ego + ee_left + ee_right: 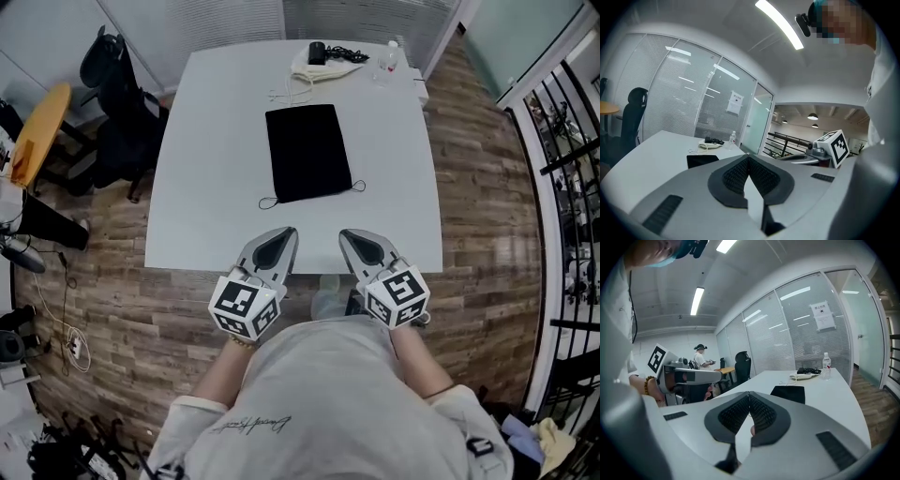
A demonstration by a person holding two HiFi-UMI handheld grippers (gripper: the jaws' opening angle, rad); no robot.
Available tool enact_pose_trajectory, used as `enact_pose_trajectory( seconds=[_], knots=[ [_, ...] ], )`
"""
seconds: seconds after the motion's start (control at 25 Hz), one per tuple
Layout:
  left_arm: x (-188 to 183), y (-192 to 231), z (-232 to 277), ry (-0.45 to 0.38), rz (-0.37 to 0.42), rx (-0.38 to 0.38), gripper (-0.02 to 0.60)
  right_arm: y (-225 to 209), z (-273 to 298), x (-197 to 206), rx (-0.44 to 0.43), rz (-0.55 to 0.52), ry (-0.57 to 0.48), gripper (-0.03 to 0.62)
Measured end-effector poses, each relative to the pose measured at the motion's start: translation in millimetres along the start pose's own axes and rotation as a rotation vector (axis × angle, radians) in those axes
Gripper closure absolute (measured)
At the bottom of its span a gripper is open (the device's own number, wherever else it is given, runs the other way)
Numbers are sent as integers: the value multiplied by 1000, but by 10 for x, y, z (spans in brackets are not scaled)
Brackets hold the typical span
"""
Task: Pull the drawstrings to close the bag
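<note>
Lying flat near the middle of the white table, the black drawstring bag has its mouth on the edge nearest the person. A thin cord loop pokes out at each near corner, the left drawstring loop and the right drawstring loop. Both tools hang over the table's near edge, well short of the bag and touching nothing. The left gripper has its ribbed pads pressed together with nothing between them, and the right gripper is likewise closed and empty. The bag looks like soft, limp, light cloth, apparently with little or nothing inside, so it will probably slide or bunch across the smooth tabletop rather than resist a pull. The cords are thin and lie flat on the surface, which makes them hard to pinch cleanly. The sensible hold is one loop in each claw, taken near where the cord leaves the hem. Drawing the loops outward in opposite directions should gather the mouth while the two pulls balance and keep the cloth from dragging to one side.
</note>
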State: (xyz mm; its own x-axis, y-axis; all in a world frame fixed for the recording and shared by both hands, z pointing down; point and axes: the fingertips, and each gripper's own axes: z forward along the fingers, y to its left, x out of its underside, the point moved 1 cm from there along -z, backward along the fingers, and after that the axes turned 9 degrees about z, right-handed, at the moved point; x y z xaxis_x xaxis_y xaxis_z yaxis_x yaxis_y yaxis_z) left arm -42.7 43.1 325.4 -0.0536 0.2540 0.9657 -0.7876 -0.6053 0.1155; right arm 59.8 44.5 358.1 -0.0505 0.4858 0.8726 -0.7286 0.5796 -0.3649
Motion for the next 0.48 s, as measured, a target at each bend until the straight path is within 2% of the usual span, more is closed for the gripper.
enact_pose_trajectory(
  seconds=[0.48],
  knots=[
    [-195,289,657,-1,-18,-71,571,-620,391,-370,-74,-4,22,571]
  ],
)
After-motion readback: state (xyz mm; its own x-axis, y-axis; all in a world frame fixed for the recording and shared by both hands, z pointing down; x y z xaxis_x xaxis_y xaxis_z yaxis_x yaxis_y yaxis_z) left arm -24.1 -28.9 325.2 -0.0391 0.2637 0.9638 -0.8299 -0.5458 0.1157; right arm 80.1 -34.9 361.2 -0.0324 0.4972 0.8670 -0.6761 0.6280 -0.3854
